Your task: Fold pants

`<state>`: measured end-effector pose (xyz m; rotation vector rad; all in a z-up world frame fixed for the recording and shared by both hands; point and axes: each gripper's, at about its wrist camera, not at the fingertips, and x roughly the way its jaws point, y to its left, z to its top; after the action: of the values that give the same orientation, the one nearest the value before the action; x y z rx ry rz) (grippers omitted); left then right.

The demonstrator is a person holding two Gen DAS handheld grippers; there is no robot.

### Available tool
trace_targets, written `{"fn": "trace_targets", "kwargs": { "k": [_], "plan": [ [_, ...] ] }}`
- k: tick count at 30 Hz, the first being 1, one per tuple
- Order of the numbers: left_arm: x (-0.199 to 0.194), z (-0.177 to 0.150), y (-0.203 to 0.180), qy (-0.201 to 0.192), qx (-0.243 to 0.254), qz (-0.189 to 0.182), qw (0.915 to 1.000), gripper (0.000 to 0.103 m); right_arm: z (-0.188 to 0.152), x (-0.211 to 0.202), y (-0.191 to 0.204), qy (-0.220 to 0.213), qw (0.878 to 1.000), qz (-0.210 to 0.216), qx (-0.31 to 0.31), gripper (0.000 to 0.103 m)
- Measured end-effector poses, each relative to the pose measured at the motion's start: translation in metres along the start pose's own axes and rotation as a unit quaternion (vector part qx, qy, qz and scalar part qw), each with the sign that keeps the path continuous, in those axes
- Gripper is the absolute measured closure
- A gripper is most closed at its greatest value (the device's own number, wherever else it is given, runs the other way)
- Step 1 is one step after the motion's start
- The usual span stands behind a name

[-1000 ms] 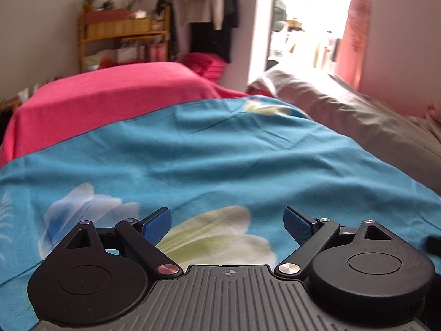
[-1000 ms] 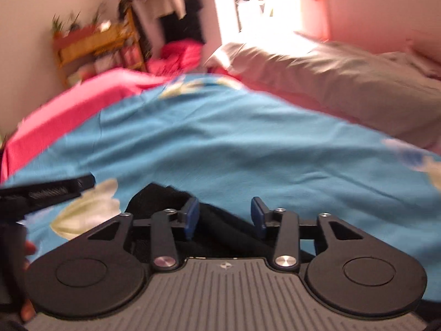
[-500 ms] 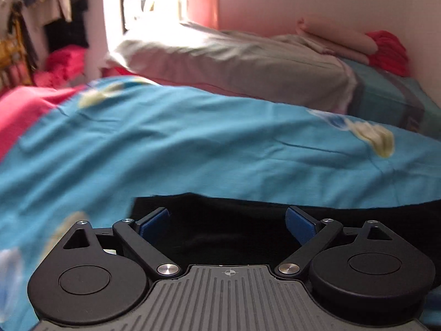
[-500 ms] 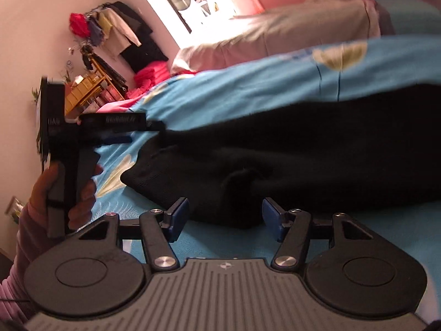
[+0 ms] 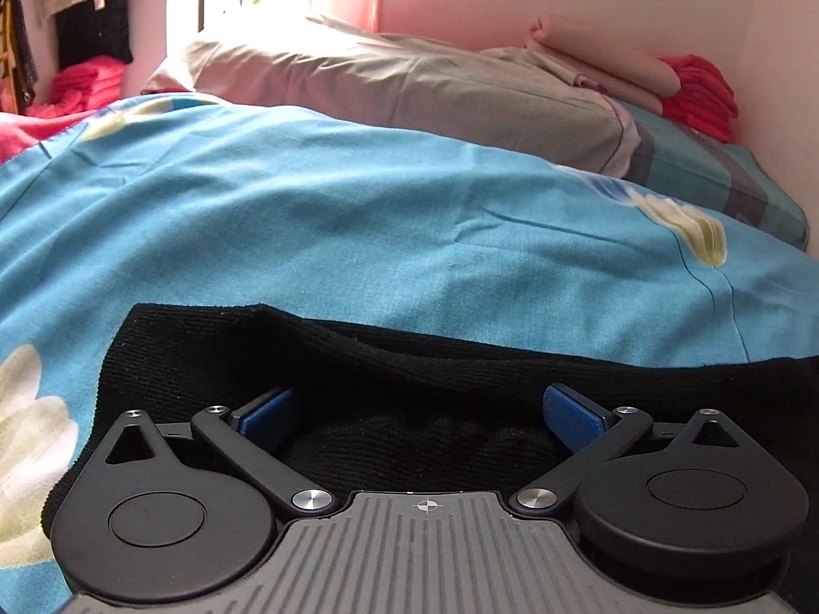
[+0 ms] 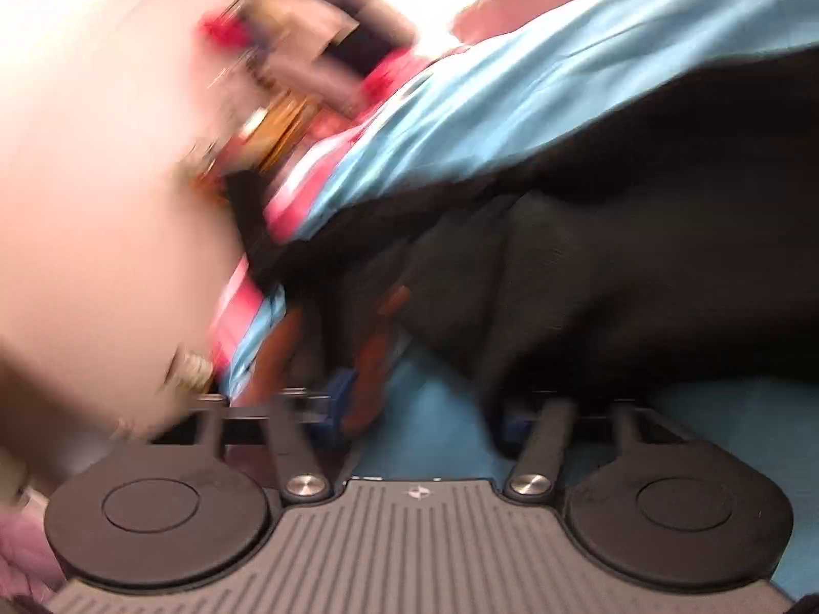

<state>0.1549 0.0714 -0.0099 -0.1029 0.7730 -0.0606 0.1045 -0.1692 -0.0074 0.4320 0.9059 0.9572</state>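
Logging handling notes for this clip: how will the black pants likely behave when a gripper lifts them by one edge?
Probably floppy: the black pants already sag in soft folds on the blue floral bedsheet. The ribbed knit looks grippy, so the open left gripper should hold without slipping. Unlifted parts will likely drag.

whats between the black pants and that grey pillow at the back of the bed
In the left wrist view, only the blue flowered bedsheet lies between the black pants and the grey pillow; nothing else sits on that stretch.

Bed [image 5: 768, 189], blue floral sheet [image 5: 358, 235], black pants [image 5: 409, 373], grey pillow [image 5: 409, 87]
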Motion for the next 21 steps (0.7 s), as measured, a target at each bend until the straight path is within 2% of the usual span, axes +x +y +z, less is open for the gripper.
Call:
{"fn": "trace_targets", "kwargs": {
  "k": [1,2,3,4,5,7,8,9,11,13,15,16,17,18,19,21],
  "plan": [
    [0.0,0.001,-0.001,0.0,0.001,0.001,1.0,0.0,0.003,-0.001,-0.004,-0.009,1.0,-0.024,-0.002,0.033],
    [0.0,0.0,0.0,0.0,0.002,0.003,1.0,0.0,0.007,-0.004,-0.017,-0.025,0.998,-0.045,0.034,0.033],
    [0.001,0.004,-0.003,0.0,0.003,0.004,1.0,0.0,0.009,-0.006,-0.031,-0.04,0.994,-0.051,0.09,0.044],
    [0.0,0.004,-0.004,0.0,0.004,0.005,1.0,0.0,0.008,-0.006,-0.034,-0.037,0.992,-0.049,0.107,0.054],
    [0.0,0.005,-0.004,-0.001,0.005,0.005,1.0,0.0,0.006,-0.005,-0.026,-0.023,0.995,-0.047,0.084,0.054],
    [-0.001,0.004,-0.004,-0.001,0.006,0.005,1.0,0.0,-0.004,-0.003,0.013,0.025,0.997,-0.059,-0.03,0.039],
    [-0.001,0.004,-0.004,-0.001,0.007,0.005,1.0,0.0,-0.009,-0.004,0.034,0.033,0.991,-0.086,-0.096,0.037],
    [-0.001,0.004,-0.005,-0.001,0.008,0.006,1.0,0.0,-0.011,-0.008,0.048,0.041,0.985,-0.096,-0.135,0.038],
    [-0.001,0.004,-0.005,-0.002,0.01,0.007,0.9999,0.0,0.001,-0.025,0.05,0.001,0.989,-0.082,-0.12,0.039],
    [0.0,0.003,-0.006,-0.003,0.012,0.01,0.9999,0.0,0.016,-0.041,0.028,-0.075,0.993,-0.071,-0.053,0.036],
    [0.0,0.003,-0.006,-0.004,0.014,0.01,0.9998,0.0,0.019,-0.042,-0.005,-0.127,0.987,-0.1,0.024,0.027],
    [0.0,0.003,-0.006,-0.004,0.015,0.01,0.9998,0.0,0.017,-0.039,-0.02,-0.118,0.982,-0.139,0.048,0.031],
    [0.0,0.003,-0.005,-0.004,0.016,0.009,0.9998,0.0,0.018,-0.038,-0.034,-0.106,0.976,-0.18,0.058,0.041],
    [0.0,0.002,-0.005,-0.005,0.016,0.008,0.9998,0.0,0.018,-0.045,-0.043,-0.11,0.974,-0.187,0.057,0.085],
    [0.0,0.002,-0.005,-0.005,0.016,0.008,0.9998,0.0,0.018,-0.056,-0.051,-0.122,0.971,-0.196,0.06,0.096],
    [0.0,0.002,-0.006,-0.006,0.019,0.01,0.9998,0.0,0.016,-0.095,-0.069,-0.18,0.951,-0.237,0.08,0.094]
  ]
}}
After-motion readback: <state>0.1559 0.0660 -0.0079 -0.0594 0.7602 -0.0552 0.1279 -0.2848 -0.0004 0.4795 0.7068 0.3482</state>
